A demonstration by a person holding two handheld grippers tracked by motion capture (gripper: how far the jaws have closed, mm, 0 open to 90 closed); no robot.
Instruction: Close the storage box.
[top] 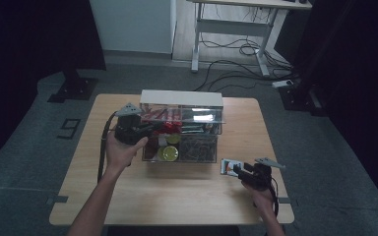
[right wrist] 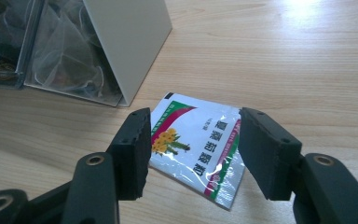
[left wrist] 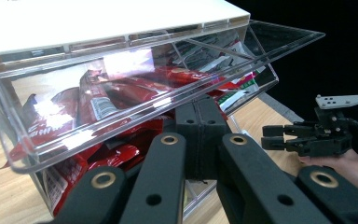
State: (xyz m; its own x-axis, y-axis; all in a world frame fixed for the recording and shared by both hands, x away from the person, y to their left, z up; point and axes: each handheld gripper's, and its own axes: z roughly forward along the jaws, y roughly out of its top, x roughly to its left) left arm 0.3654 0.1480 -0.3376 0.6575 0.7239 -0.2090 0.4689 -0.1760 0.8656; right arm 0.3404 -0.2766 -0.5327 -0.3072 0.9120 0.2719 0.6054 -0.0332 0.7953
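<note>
A person works at a wooden table (top: pixel 177 196) with a gripper in each hand.

In the middle of the high view stands a clear plastic organizer (top: pixel 181 130) with a white top. The left gripper (top: pixel 150 129) is at its left end, in the left centre of the frame. In the left gripper view its jaws are pressed together, tips at the underside of the clear hinged lid (left wrist: pixel 135 93), which is tilted up. Whether the tips pinch the lid's edge is unclear. Red packets (left wrist: pixel 102 102) fill the compartment under the lid.

The right gripper (top: pixel 237 170) is at the lower right of the high view, just right of the organizer. In the right gripper view its jaws stand apart, one on each side of a white sachet (right wrist: pixel 196 145) with a red and green border and a yellow flower print. The sachet lies flat on the table in the lower centre of that frame, just beside the organizer's white end wall (right wrist: pixel 126 42). The pads do not press on it.
</note>
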